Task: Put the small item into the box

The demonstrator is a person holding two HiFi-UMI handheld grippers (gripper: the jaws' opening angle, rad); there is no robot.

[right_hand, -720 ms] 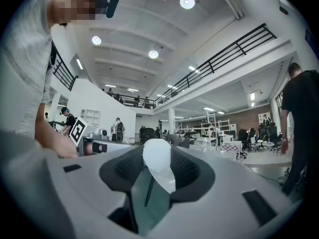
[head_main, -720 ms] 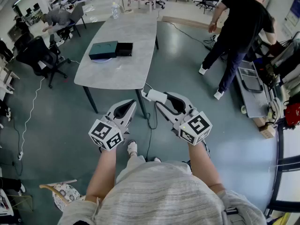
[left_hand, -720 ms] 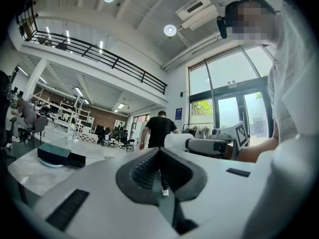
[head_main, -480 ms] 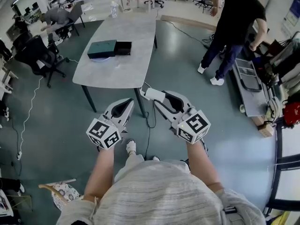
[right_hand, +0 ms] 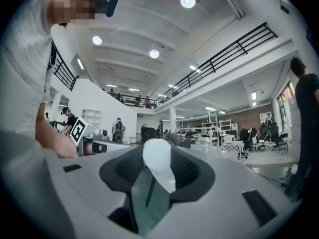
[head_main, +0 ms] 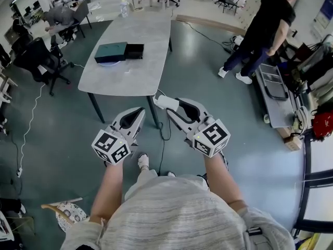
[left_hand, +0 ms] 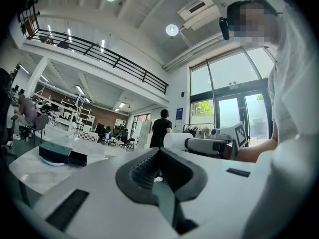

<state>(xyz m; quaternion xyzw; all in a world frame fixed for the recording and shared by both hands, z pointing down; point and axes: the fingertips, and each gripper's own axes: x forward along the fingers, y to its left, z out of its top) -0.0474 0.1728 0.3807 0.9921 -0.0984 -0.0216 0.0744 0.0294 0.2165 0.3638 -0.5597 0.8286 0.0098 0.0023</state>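
A white rounded small item (head_main: 165, 102) sits between the jaws of my right gripper (head_main: 166, 103), which is shut on it; in the right gripper view the small item (right_hand: 157, 156) fills the gap between the black pads. My left gripper (head_main: 139, 112) is held beside it, shut with nothing in it. Both hang in the air over the floor, short of the near end of the grey table (head_main: 140, 61). On the table lies a dark teal box (head_main: 111, 53) with a black part (head_main: 135, 51) beside it, also seen as the box (left_hand: 55, 152) in the left gripper view.
A person in black (head_main: 263, 27) stands at the right near a metal cart (head_main: 276, 85). Office chairs (head_main: 39, 59) stand left of the table. A cable (head_main: 164, 134) runs over the floor by the table leg. A bottle (head_main: 124, 7) stands at the table's far end.
The person in black has walked farther to the right and away. Both grippers have kept their pose, drifting slightly up and left in the view; the white item stays in the right one.
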